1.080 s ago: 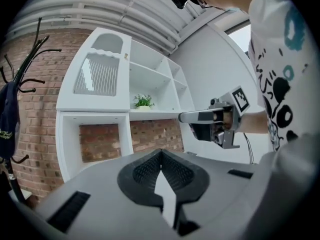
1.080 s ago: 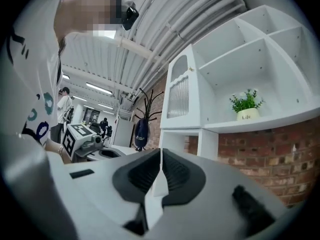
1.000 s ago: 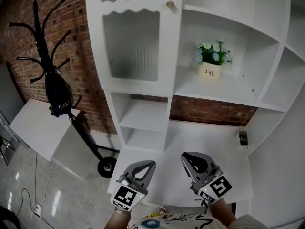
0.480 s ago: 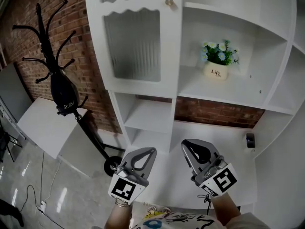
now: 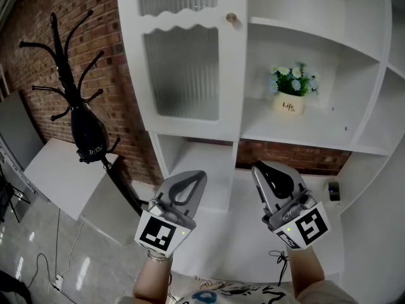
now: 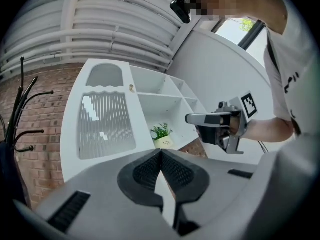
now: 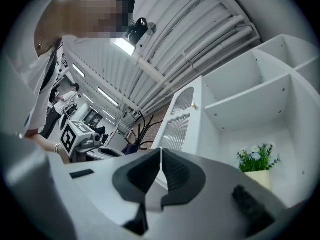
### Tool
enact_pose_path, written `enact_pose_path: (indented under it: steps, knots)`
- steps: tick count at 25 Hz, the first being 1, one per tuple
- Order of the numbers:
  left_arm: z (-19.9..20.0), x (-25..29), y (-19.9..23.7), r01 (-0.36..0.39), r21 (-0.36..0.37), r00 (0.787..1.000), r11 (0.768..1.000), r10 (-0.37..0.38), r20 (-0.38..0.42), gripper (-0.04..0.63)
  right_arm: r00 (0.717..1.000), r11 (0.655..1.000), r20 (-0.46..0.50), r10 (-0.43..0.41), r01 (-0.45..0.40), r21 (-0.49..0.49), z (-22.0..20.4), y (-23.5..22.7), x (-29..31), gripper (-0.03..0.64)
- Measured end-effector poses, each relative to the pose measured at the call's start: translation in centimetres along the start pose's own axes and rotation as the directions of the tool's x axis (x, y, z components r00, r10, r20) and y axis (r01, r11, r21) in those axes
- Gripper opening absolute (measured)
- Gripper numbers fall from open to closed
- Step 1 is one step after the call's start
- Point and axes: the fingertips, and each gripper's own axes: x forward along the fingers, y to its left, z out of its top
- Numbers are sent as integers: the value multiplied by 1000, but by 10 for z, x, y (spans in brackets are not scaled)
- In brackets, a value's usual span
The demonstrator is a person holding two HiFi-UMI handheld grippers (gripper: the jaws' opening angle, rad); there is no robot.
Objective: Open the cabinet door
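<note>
The white cabinet door [image 5: 183, 62] with ribbed glass is closed, its small brass knob [image 5: 231, 18] at the upper right corner. The door shows in the left gripper view [image 6: 102, 124] and in the right gripper view [image 7: 177, 126] too. My left gripper [image 5: 195, 177] is shut and empty, low in front of the shelf below the door. My right gripper [image 5: 264, 170] is beside it, also shut and empty. Both are well below the knob and apart from the door. In their own views the left gripper [image 6: 161, 153] and right gripper [image 7: 161, 152] have their pads pressed together.
A potted plant [image 5: 290, 92] stands on the open shelf right of the door. A black coat stand [image 5: 79, 100] with a dark bag is at the left by the brick wall [image 5: 38, 37]. A small dark object [image 5: 334, 191] lies on the lower counter.
Both grippers have risen towards the cabinet, staying shut. The view has shifted so the door and knob sit a little lower and further right in the picture.
</note>
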Motion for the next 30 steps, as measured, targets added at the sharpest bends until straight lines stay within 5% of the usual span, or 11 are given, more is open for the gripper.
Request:
enact_pose_path:
  steps: [30]
  knots:
    - [119, 93, 64, 50, 261, 984, 964, -92, 154, 15, 997, 980, 71, 30, -15, -200, 91, -60, 94, 29]
